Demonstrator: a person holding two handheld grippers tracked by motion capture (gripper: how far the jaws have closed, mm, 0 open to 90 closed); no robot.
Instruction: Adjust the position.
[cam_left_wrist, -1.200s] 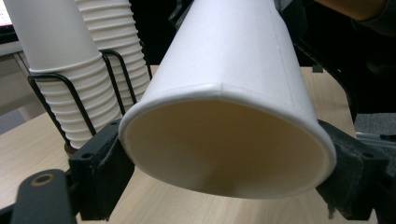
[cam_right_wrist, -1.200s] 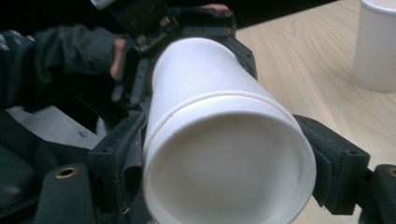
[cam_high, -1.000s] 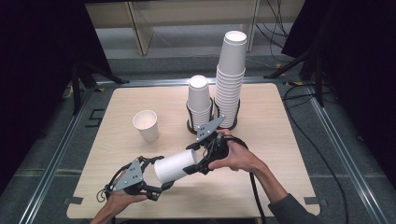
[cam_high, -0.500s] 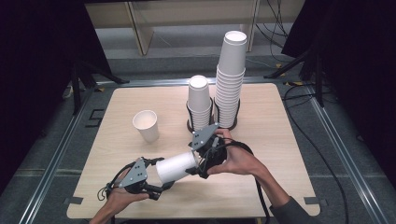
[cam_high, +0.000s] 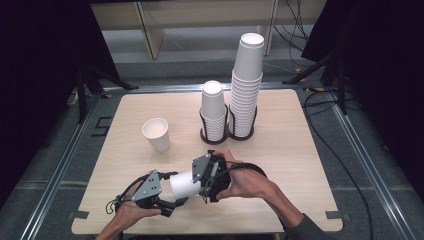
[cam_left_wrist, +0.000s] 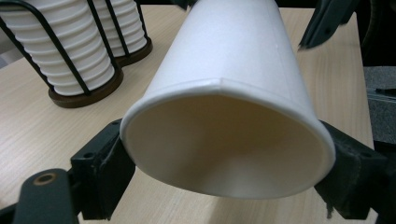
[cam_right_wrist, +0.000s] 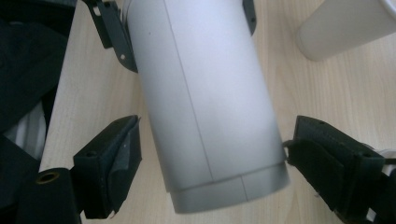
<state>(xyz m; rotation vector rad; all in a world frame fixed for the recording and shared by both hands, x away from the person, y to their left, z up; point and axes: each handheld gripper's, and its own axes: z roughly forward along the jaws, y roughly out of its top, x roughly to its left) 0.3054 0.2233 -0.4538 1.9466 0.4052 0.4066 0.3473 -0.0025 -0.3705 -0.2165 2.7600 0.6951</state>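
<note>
- Location: a white paper cup (cam_high: 184, 184) lies on its side, held above the near edge of the wooden table (cam_high: 300, 150), spanning the two grippers.
- Left gripper (cam_left_wrist: 224, 182): jaws pinch the cup at its open rim, pads pressed against either side; the rim is slightly flattened along its top.
- Right gripper (cam_right_wrist: 205, 158): jaws stand spread either side of the cup's base end. The right pad is at or nearly at the wall, the left a little apart; no firm grip is evident.
- Surroundings: a lone cup (cam_high: 156, 134) stands upright on the table to the left; two cup stacks sit in a wire holder (cam_high: 227, 131) farther back.
- Step in hand, as judged: a handover or two-handed adjustment of the cup between grippers.
- Next move calls for: the right jaws closing gently on the base before the left lets go, as the thin wall crushes easily.
</note>
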